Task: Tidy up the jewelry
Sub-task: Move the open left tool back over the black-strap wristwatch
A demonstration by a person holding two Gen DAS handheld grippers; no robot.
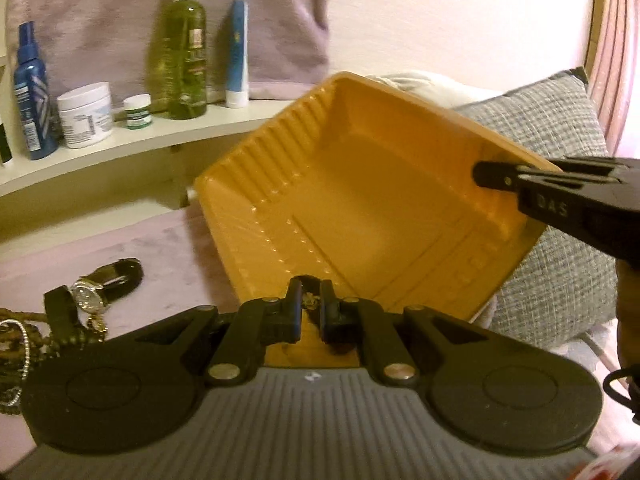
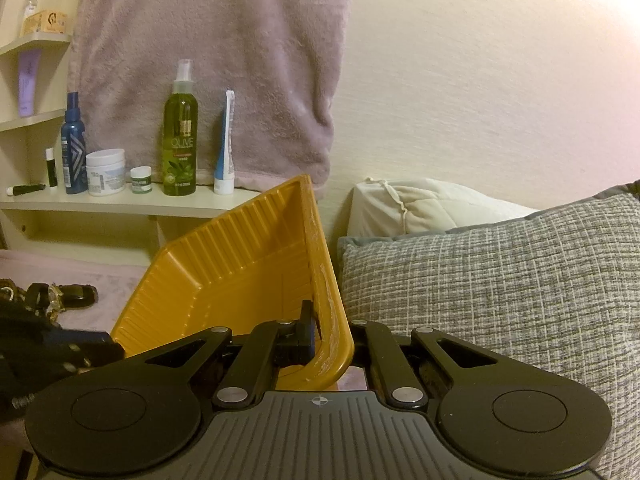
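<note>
Yellow tray tipped up on edge, hollow side facing the left cam, above a pink bed cover; ribbed wall to the left, flat floor bare. Right claw clamped on tray's right rim, jaws nearly closed w/ the thin rim pinched between; seen in left cam as a black arm coming in from the right, tip on the rim. Angled somewhat downward, tray leaning away to the left of it.

Left claw at tray's lower edge, jaws narrow, a small gold piece caught between the pads; what kind of jewelry, can't tell, too small and blurred. Pointed down toward tray's low corner, tips just over the rim.

Rest of jewelry heaped on cover at lower left: watch w/ dark strap, bead chains beside it, touching in a tangle.

Right of tray, grey pillow, white pillow behind. Shelf at back left w/ green spray bottle, blue bottle, white jar, tube. Pink towel hanging on wall behind.
</note>
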